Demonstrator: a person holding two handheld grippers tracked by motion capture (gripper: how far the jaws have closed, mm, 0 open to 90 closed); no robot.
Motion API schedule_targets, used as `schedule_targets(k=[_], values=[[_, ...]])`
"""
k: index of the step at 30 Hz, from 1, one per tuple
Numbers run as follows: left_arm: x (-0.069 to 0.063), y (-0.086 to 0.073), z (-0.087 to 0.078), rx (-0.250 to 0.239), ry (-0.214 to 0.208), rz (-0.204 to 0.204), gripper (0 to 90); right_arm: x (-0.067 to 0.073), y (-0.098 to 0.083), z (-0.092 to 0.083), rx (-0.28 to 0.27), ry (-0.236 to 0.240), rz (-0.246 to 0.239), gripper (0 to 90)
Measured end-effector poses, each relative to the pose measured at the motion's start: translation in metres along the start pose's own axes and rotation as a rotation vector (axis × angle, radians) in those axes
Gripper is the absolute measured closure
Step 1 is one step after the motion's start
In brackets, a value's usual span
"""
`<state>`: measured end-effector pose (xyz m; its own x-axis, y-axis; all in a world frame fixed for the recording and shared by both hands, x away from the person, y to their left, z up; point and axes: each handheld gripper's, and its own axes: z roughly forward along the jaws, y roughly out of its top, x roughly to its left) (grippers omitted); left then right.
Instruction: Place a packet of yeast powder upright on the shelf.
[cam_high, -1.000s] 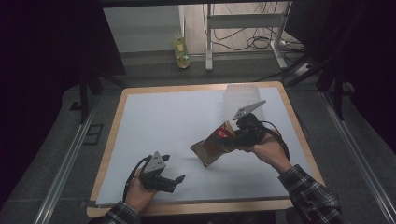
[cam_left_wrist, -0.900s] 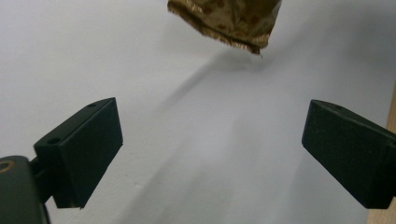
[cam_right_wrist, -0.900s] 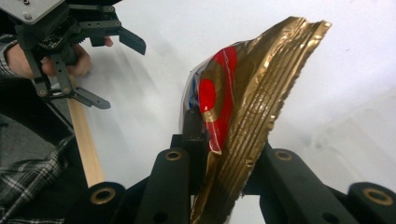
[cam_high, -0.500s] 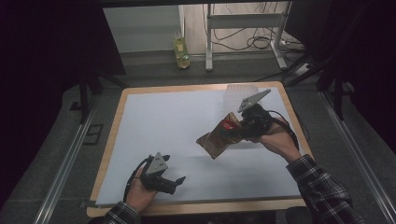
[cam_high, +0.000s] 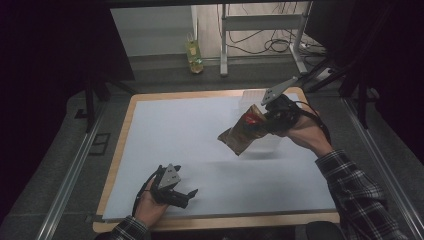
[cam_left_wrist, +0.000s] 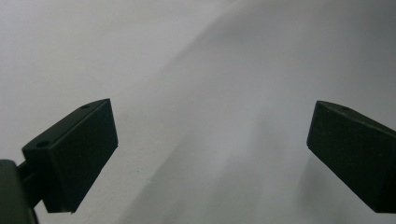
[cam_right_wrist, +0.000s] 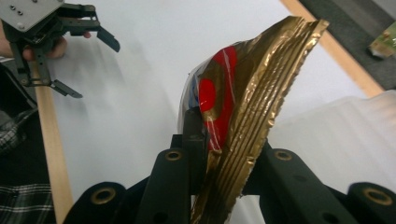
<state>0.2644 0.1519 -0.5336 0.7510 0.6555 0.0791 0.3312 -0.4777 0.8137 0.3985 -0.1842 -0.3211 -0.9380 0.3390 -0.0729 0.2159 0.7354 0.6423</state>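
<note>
A gold-brown foil snack bag (cam_high: 239, 135) with a red spot hangs in the air over the right half of the white table top (cam_high: 170, 125). My right gripper (cam_high: 260, 122) is shut on its crimped end. In the right gripper view the bag (cam_right_wrist: 252, 93) stands up between the jaws of that gripper (cam_right_wrist: 224, 154). My left gripper (cam_high: 187, 180) rests at the front left of the table, held by a hand. Its jaws stand wide apart, and in its own view the left gripper (cam_left_wrist: 210, 149) has only bare white surface between them. The right gripper view also catches the left gripper (cam_right_wrist: 95, 70) farther off.
A translucent plastic container (cam_high: 252, 97) sits at the back right of the table, behind the bag. A wooden rim (cam_high: 125, 130) borders the white surface. A yellowish bottle (cam_high: 194, 52) stands on the floor beyond the table, near metal frame legs and cables.
The right gripper has risen with the bag and drifted toward the back right, lifting the bag off the table. The left gripper has stayed put.
</note>
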Motion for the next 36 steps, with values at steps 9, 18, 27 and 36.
schedule_targets(k=[9, 18, 27, 36], values=[[0.003, 0.000, -0.002, -0.017, -0.013, -0.028, 1.1, -0.023, 0.012, -0.020, 0.027, -0.047, -0.018, 77.4], [0.003, -0.001, -0.002, -0.019, -0.011, -0.033, 0.8, -0.047, 0.010, -0.031, 0.047, -0.110, -0.027, 77.6], [0.004, -0.001, -0.002, -0.023, -0.010, -0.040, 0.8, -0.075, 0.003, -0.034, 0.077, -0.156, -0.030, 77.8], [0.004, -0.001, -0.002, -0.019, -0.010, -0.039, 0.9, -0.095, -0.007, -0.028, 0.109, -0.164, -0.053, 78.0]])
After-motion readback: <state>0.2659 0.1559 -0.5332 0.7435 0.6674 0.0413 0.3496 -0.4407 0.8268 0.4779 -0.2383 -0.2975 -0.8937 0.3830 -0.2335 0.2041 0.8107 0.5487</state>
